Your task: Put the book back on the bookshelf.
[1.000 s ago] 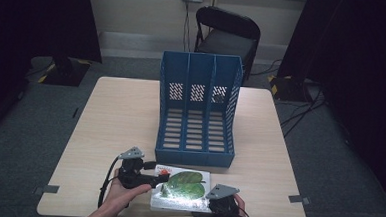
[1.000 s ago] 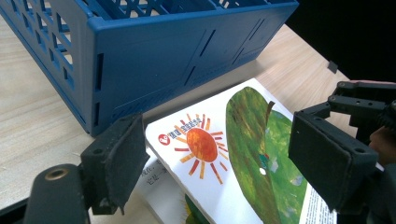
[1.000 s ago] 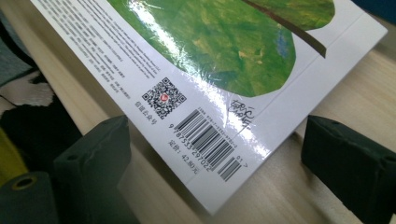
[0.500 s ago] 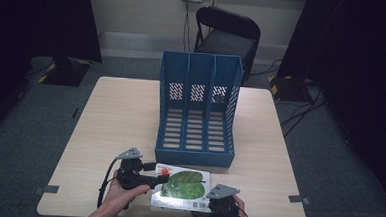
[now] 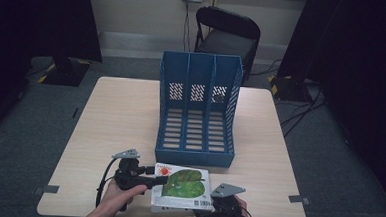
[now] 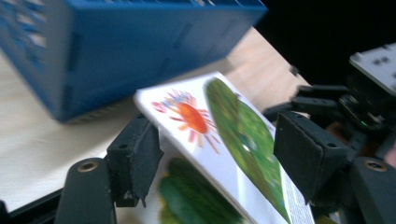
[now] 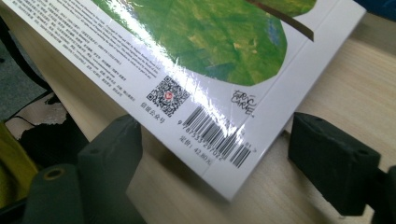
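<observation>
Your book (image 5: 182, 187) lies flat at the counter's (image 5: 115, 129) near edge, just short of the blue file rack (image 5: 197, 111), long axis left to right. Left tool (image 5: 150, 174) straddles its left end, jaws apart; right tool (image 7: 212, 154), also unclenched, faces the barcode corner your high view hides.
</observation>
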